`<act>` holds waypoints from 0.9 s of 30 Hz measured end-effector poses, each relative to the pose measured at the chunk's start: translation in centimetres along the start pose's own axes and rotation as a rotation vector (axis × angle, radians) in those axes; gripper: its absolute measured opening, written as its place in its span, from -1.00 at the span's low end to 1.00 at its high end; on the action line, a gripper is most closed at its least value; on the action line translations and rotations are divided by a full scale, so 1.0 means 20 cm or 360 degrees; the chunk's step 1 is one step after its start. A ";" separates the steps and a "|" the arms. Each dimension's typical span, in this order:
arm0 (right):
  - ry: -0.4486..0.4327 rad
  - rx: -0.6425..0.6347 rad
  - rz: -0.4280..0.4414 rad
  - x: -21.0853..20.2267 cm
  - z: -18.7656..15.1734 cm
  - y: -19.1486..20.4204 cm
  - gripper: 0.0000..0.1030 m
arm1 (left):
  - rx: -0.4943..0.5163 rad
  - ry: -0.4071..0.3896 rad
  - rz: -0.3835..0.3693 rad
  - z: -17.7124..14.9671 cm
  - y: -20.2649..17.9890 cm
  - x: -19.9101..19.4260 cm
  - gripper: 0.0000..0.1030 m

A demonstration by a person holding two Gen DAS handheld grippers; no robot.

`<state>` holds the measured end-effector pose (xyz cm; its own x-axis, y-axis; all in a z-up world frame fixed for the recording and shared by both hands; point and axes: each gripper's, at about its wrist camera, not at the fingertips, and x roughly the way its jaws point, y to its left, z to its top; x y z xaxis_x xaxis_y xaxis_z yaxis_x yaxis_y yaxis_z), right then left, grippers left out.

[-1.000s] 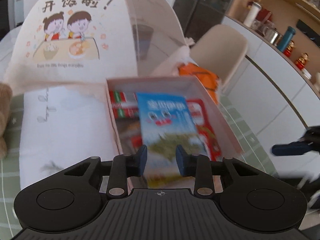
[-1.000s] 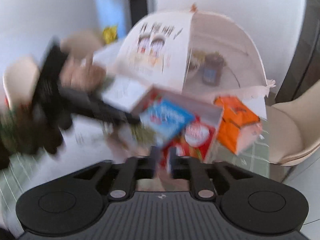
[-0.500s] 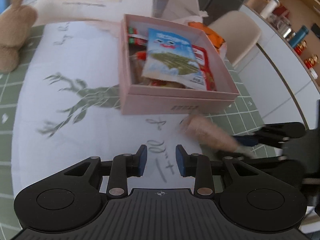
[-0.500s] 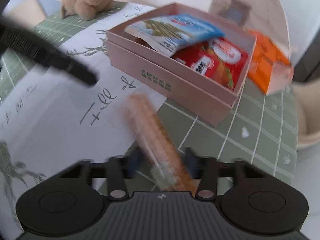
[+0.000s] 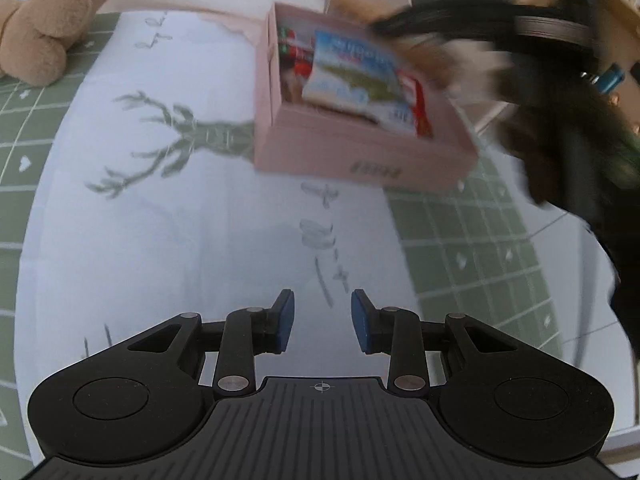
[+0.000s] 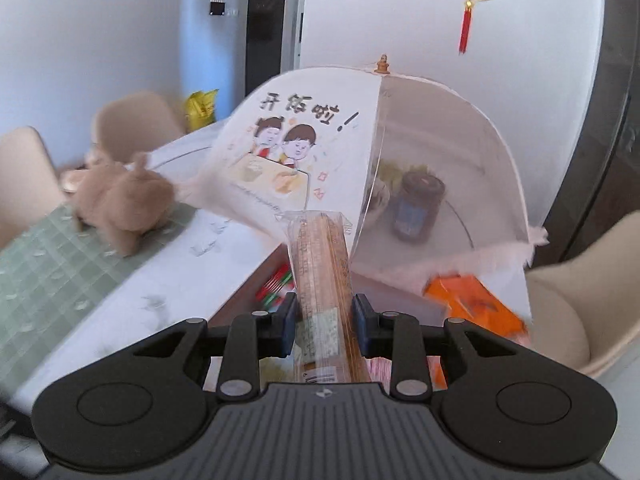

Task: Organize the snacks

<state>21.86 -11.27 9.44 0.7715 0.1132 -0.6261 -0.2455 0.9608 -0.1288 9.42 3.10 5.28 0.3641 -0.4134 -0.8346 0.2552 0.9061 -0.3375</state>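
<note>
Between the blue pads of my right gripper sits a long clear-wrapped pack of brown biscuit sticks, clamped on both sides near its labelled lower end and projecting forward and upward past the fingertips. Beneath it lies the pink snack box, seen here only as a blurred strip of red-and-green wrappers; an orange packet lies just to the right. Behind stands a domed mesh food cover with a cartoon panel, sheltering a dark jar, and a plush toy rests on the green checked tablecloth to the left. My left gripper holds nothing: its blue pads stand apart over the white cloth printed with a deer motif, touching no object. Ahead of it, the open pink box contains a blue-and-white snack pouch lying uppermost over red packets. At the box's far right edge a motion-blurred dark shape, my right gripper and arm, reaches over it. The plush toy occupies the upper left corner.
</note>
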 end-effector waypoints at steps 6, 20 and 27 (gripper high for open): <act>0.0139 0.0098 0.0035 0.17 -0.11 -0.03 -0.19 | 0.0126 -0.0100 0.0160 -0.12 0.02 0.01 -0.32; 0.0088 0.0258 -0.0170 -0.47 -0.75 0.11 0.66 | 0.0156 -0.0552 0.0510 -0.34 -0.17 0.08 -0.24; 0.0162 0.0281 -0.0165 -0.45 -0.98 0.22 0.72 | 0.0165 -0.0664 0.0600 -0.42 -0.27 0.13 0.10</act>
<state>2.31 -13.06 -0.60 0.7218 -0.0057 -0.6921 -0.0548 0.9964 -0.0653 1.46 -2.22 1.22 0.7646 -0.0829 -0.6392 0.1178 0.9930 0.0120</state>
